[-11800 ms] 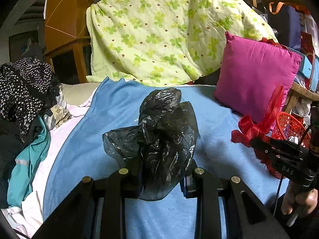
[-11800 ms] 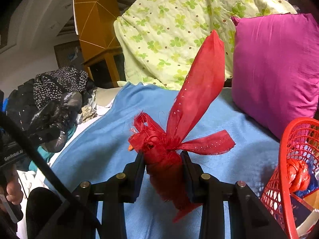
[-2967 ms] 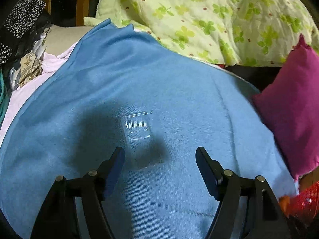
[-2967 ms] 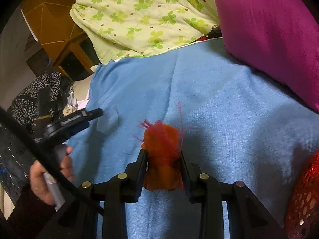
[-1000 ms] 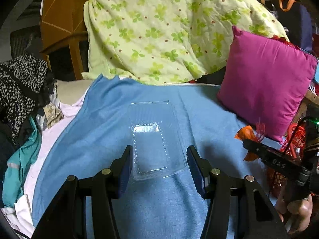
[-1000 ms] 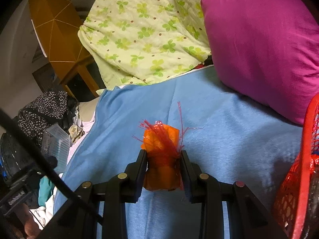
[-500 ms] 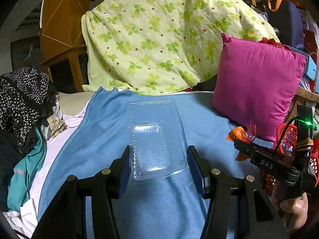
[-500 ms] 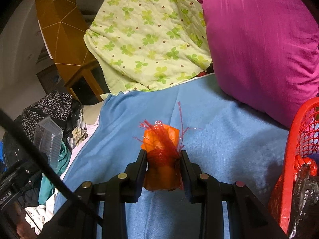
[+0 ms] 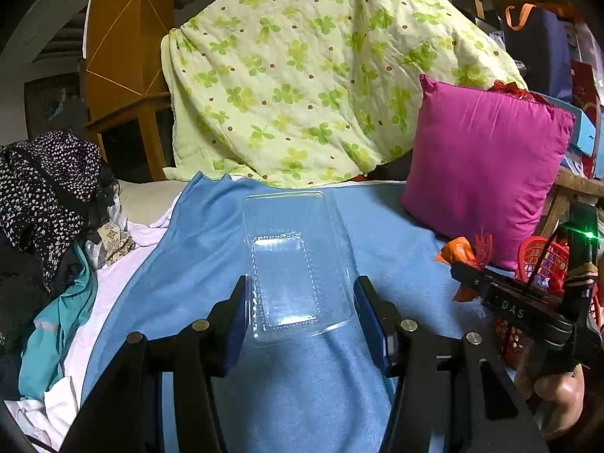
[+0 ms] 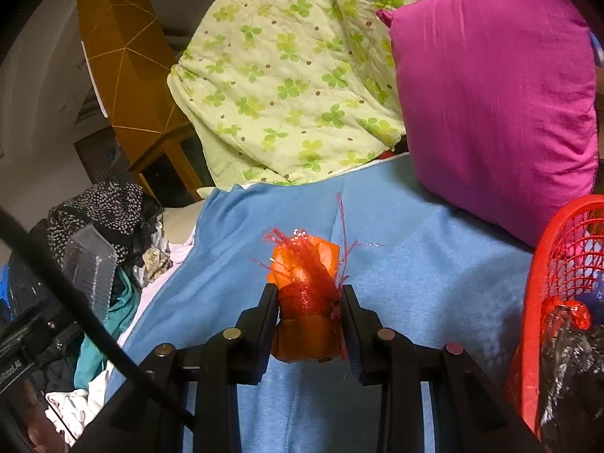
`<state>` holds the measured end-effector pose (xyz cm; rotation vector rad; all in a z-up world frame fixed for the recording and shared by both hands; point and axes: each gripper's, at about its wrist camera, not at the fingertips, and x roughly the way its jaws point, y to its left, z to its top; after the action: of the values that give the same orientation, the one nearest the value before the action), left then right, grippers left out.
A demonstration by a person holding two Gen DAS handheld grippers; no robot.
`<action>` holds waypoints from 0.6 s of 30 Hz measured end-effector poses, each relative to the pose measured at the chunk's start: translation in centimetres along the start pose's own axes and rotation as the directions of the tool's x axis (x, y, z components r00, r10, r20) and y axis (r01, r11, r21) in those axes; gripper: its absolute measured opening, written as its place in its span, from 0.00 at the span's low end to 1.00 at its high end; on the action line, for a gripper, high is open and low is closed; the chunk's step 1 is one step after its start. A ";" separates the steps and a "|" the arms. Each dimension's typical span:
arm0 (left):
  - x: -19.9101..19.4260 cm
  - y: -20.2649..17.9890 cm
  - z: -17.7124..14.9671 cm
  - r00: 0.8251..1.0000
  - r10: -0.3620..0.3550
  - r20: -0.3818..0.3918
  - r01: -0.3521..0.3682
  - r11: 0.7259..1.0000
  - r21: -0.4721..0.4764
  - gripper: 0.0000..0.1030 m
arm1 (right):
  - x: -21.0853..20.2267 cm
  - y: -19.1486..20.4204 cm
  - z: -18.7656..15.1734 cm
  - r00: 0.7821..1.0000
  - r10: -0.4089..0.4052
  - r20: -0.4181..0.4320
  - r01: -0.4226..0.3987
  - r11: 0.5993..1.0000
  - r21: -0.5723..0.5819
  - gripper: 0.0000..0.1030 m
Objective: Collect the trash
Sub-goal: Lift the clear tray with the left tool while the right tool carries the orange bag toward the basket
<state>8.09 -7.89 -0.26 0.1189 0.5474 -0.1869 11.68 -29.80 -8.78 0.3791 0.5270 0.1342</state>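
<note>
Item: clear rectangular plastic clamshell tray [image 9: 298, 264], clamped between the pads of the left gripper [image 9: 300, 317], long axis running forward along the fingers, held above the blue blanket [image 9: 211, 249].

Item: orange wrapper bundled in red mesh netting [image 10: 307, 294], pinched in the nearly closed right gripper [image 10: 309, 321], standing upright.

Landmark: red plastic mesh basket [image 10: 555, 264], already containing a black bag. It lies just right of the right gripper; the left gripper sits well left of it. Judgement: the right hand is nearer and likely deposits first.
</note>
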 end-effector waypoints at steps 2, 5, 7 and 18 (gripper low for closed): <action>-0.4 0.2 -0.1 1.000 -0.005 0.003 0.005 1.000 -0.002 0.54 | -0.8 0.1 -0.3 1.000 0.007 0.014 -0.007 1.000 0.011 0.34; -1.1 0.4 -0.3 1.000 -0.020 0.007 0.020 1.000 -0.005 0.55 | -1.8 0.0 -1.0 1.000 0.017 0.023 -0.018 0.999 0.039 0.34; -1.4 0.4 -0.4 1.000 -0.025 0.012 0.025 1.000 -0.001 0.55 | -2.6 0.0 -1.3 0.999 0.022 0.031 -0.024 0.998 0.051 0.34; -3.7 0.7 -0.5 0.997 -0.059 0.045 0.059 0.998 -0.014 0.55 | -8.1 2.5 -3.0 0.998 0.028 0.053 -0.029 1.000 0.001 0.34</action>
<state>4.90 -6.63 1.31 0.0832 0.5080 -0.2421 3.16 -28.38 -6.45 0.3908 0.4701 0.1510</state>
